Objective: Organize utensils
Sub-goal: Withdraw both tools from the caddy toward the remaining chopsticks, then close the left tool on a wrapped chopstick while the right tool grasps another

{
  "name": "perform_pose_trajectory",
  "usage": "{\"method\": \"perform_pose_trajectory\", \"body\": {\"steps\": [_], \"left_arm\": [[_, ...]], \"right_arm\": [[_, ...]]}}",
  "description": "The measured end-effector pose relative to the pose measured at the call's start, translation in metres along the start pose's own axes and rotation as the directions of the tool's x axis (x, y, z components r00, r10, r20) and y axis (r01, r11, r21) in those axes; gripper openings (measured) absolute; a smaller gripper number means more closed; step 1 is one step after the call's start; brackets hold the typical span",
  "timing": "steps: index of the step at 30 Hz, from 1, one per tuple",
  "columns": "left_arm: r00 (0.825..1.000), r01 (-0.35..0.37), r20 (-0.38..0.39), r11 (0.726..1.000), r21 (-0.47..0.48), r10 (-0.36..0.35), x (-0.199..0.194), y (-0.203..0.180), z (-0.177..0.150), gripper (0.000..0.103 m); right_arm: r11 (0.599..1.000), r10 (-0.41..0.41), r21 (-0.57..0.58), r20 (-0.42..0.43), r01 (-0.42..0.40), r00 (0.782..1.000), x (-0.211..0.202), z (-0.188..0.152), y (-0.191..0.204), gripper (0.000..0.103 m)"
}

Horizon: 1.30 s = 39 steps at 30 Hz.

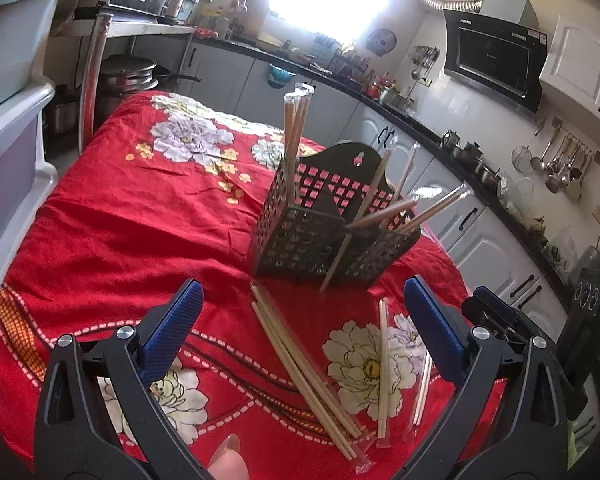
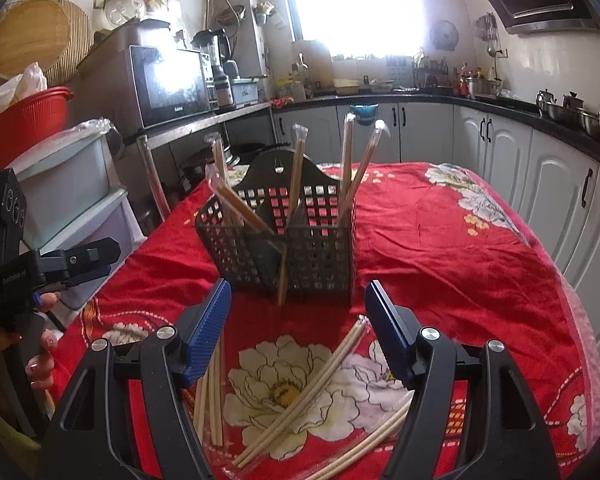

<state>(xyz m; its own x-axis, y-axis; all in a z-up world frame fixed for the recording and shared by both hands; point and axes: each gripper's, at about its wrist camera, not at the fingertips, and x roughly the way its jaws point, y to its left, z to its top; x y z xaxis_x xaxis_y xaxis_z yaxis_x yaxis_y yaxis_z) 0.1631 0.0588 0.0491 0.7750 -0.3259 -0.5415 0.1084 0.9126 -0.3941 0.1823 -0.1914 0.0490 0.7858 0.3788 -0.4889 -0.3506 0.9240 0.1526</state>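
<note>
A black perforated utensil holder (image 1: 320, 236) stands on the red flowered tablecloth (image 1: 132, 216), with several wrapped chopstick pairs upright and leaning in it. One pair (image 1: 342, 248) leans against its front. More wrapped chopsticks (image 1: 304, 368) lie on the cloth in front. My left gripper (image 1: 300, 320) is open and empty above them. In the right wrist view the holder (image 2: 288, 240) is ahead, loose chopsticks (image 2: 300, 396) lie below, and my right gripper (image 2: 298, 320) is open and empty. The left gripper also shows there at the left edge (image 2: 76, 264).
Plastic drawers (image 2: 72, 184) and a microwave (image 2: 168, 80) stand to the left of the table. Kitchen cabinets and a counter (image 2: 500, 132) run along the back and right. A range hood (image 1: 496, 60) hangs on the wall.
</note>
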Motion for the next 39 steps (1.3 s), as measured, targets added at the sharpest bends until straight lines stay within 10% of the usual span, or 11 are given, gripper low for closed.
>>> {"method": "perform_pose_trajectory", "body": {"steps": [25,39], "left_arm": [[0.986,0.006,-0.168,0.999,0.035,0.000,0.056,0.000,-0.036,0.092],[0.968,0.010,-0.250,1.000,0.003,-0.009,0.101,0.016,-0.017,0.061]], "right_arm": [[0.998,-0.021,0.056,-0.132,0.028,0.991,0.029,-0.031,-0.021,0.067],[0.990,-0.018,0.132,-0.293,0.059,0.956,0.090,-0.032,-0.048,0.067]]}}
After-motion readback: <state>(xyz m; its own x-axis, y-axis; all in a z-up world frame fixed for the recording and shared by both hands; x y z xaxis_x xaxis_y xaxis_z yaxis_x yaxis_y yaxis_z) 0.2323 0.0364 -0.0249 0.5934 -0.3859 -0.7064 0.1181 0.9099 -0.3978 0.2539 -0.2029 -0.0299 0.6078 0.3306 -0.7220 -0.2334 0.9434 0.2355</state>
